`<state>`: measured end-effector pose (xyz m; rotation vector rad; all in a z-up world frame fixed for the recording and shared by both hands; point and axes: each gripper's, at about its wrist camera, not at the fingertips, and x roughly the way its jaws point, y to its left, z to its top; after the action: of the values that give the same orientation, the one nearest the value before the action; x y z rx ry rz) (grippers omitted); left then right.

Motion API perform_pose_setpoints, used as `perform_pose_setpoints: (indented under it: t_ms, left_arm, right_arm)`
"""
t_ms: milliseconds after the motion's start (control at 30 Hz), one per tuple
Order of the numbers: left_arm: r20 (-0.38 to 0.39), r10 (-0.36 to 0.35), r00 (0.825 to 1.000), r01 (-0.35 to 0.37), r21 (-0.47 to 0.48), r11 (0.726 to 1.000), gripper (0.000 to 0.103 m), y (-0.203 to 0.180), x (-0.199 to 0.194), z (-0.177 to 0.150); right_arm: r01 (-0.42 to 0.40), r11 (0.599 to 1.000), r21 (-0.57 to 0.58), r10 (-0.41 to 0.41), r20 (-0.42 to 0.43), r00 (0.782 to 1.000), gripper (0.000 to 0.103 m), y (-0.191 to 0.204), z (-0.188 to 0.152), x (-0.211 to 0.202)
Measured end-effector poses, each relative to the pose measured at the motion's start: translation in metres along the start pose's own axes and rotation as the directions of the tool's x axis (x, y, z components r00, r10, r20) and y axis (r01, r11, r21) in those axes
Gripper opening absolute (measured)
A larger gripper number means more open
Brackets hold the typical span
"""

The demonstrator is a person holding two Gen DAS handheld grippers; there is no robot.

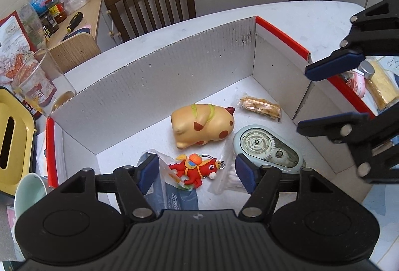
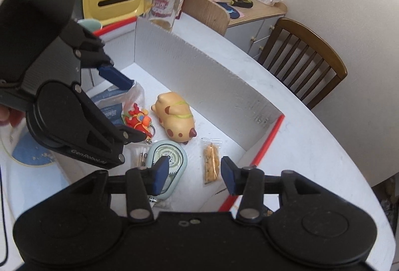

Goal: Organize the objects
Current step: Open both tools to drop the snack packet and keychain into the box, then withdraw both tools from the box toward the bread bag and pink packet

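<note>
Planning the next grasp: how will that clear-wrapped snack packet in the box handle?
The snack packet looks thin and flat, so probably light. Its clear wrapper seems glossy, likely slippery and crinkly under pads. The contents look like crisp pieces, so a hard squeeze may crush them.

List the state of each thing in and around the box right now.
Box: open-topped.
Toy pig: lying on its side.
Snack packet: sealed, flat.
Horse keychain: lying flat.
Left hand-held gripper: open, empty.
Right hand-held gripper: open, empty.
</note>
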<state>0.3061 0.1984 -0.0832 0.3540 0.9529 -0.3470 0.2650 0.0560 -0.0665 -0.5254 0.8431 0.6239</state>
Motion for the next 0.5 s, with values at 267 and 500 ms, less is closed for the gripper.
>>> perform_pose_setpoints:
  t_ms: [267,500]
  left_arm:
    - [0.048,-0.008,0.999,0.009,-0.025,1.0,0.067,-0.01,-0.023,0.002]
    - [0.113,-0.017,0.993,0.024,-0.065,0.998,0.067,-0.024,-0.052,0.006]
  right_arm:
    - [-0.041,0.996,0.081,0.037,0.047,0.998,0.054,-0.013,-0.008,-0.03]
    - [-0.069,0.99,0.122,0.057,0.104,0.993,0.058,-0.02,-0.018,-0.059]
